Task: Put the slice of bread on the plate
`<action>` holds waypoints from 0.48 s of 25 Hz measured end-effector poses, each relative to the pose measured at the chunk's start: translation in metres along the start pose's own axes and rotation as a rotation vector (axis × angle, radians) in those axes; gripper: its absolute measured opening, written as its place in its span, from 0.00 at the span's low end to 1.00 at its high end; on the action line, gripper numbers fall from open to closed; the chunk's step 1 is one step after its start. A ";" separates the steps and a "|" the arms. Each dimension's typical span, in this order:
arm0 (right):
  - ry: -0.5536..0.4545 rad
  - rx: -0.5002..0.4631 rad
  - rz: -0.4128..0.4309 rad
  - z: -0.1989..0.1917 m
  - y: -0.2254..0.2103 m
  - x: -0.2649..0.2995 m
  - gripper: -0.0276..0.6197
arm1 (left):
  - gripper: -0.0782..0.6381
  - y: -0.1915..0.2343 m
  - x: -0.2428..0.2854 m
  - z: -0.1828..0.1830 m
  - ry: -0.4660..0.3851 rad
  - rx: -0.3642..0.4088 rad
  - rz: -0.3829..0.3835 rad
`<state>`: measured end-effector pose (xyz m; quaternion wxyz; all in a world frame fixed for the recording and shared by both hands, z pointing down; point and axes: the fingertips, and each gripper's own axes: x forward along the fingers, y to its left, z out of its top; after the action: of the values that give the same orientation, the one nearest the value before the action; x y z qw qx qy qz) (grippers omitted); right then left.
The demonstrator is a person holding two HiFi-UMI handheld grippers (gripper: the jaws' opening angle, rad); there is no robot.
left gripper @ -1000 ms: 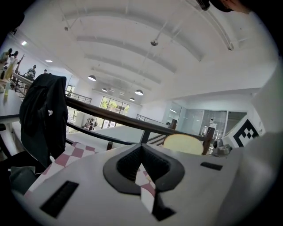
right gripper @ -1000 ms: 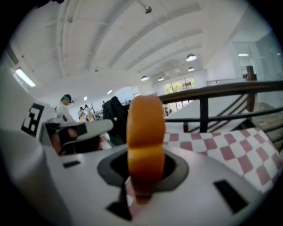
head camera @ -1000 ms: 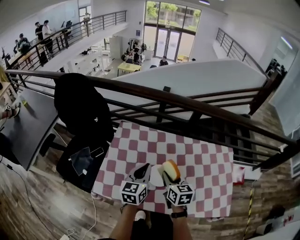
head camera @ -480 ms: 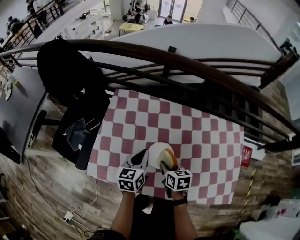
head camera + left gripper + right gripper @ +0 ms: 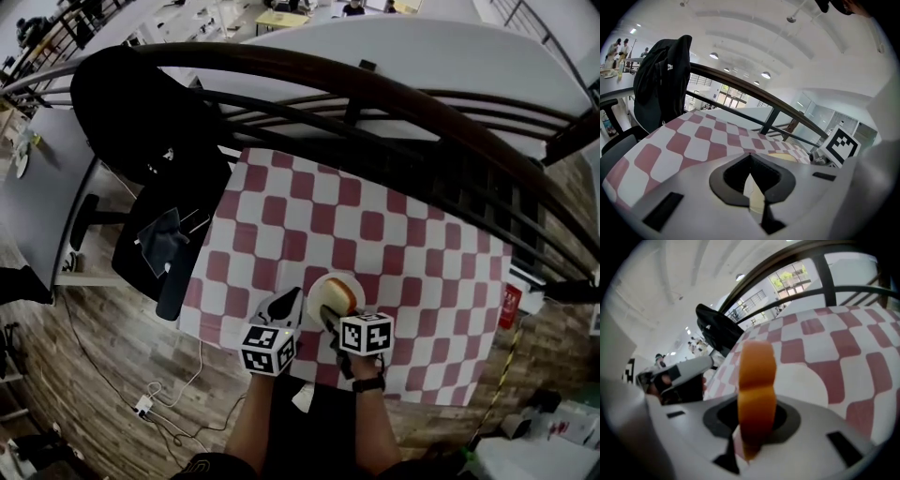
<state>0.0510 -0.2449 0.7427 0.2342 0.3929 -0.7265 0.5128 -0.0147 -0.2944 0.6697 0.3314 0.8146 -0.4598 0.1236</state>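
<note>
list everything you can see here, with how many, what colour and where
table: one, red and white checked cloth, centre
plate: one, white, near edge of the table, in front of the grippers
slice of bread: one, orange-brown crust, upright in the right gripper, above the plate
chair: one, black, left of the table
jacket: one, black, draped over the chair back
railing: one, dark, beyond the table
small red thing: one, at the table's right edge, too small to identify
left gripper: one, grey, jaws together, empty, left of the plate
right gripper: one, grey, shut on the slice of bread
forearms: two, bottom centre
</note>
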 end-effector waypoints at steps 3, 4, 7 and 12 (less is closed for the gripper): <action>0.042 -0.002 -0.041 0.000 -0.011 0.003 0.19 | 0.13 0.002 -0.001 -0.001 0.015 0.005 0.013; 0.053 -0.012 -0.064 -0.001 -0.015 0.004 0.20 | 0.13 0.003 -0.001 -0.001 0.018 0.005 0.017; 0.069 -0.072 -0.143 0.001 -0.020 0.006 0.23 | 0.13 0.007 -0.001 -0.003 0.026 -0.004 0.031; 0.071 -0.192 -0.320 0.010 -0.030 0.003 0.39 | 0.13 0.004 0.002 -0.009 0.040 -0.008 0.030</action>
<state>0.0743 -0.2603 0.7575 0.3749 0.4608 -0.6916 0.4108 -0.0157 -0.2912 0.6795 0.3421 0.8035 -0.4657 0.1431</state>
